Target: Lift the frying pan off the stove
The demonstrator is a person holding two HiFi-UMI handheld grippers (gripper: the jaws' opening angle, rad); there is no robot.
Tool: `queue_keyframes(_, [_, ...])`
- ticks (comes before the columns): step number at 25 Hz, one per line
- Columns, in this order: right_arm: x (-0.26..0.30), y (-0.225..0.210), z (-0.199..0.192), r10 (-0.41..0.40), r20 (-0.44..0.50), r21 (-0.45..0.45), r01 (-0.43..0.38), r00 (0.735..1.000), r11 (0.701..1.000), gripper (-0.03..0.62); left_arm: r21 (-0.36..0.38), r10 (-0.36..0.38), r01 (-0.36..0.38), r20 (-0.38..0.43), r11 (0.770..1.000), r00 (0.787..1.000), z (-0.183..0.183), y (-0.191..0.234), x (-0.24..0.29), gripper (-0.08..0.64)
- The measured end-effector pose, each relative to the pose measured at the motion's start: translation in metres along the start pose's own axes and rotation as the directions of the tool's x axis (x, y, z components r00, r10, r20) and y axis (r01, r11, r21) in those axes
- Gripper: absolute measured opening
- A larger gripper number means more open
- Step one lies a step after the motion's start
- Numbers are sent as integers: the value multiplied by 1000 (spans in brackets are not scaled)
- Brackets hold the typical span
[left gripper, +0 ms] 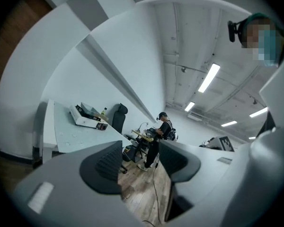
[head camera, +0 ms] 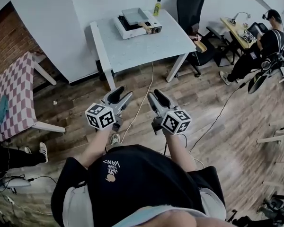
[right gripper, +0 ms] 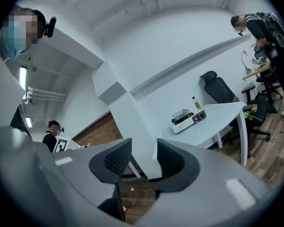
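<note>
While the pan point(head camera: 134, 16) sits on the stove point(head camera: 128, 30) on a table point(head camera: 146, 48) well ahead of both grippers, a person holds the left gripper point(head camera: 121, 96) and right gripper point(head camera: 156, 96) side by side at waist height over a wooden floor. Each gripper's jaws stand apart with nothing between them. The pan's wooden handle point(head camera: 145, 26) lies on the side of the stove nearer the right gripper, and a bottle point(head camera: 157, 7) stands just beyond the stove. The task appears not yet begun: this looks like the approach, with the lift to come. The next move likely calls for stepping up to the table, carrying one gripper forward until its spread jaws sit around the handle, and closing firmly. The pan should then rise straight up, so that it clears the stove without tipping.
</note>
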State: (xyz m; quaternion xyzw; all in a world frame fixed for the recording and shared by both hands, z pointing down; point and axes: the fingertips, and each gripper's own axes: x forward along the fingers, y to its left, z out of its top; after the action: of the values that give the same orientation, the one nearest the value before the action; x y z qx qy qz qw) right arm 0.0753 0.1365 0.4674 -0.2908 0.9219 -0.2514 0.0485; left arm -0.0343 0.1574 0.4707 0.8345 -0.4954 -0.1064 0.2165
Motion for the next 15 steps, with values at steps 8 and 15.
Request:
queue_keyframes(8, [-28, -25, -7, 67, -53, 115, -60, 996, 992, 181, -140, 52, -44, 55, 989, 997, -21, -15, 10, 244])
queue_keyframes(15, [3, -63, 7, 32, -55, 133, -24, 998, 991, 189, -226, 16, -4, 51, 974, 999, -6, 22, 62, 250])
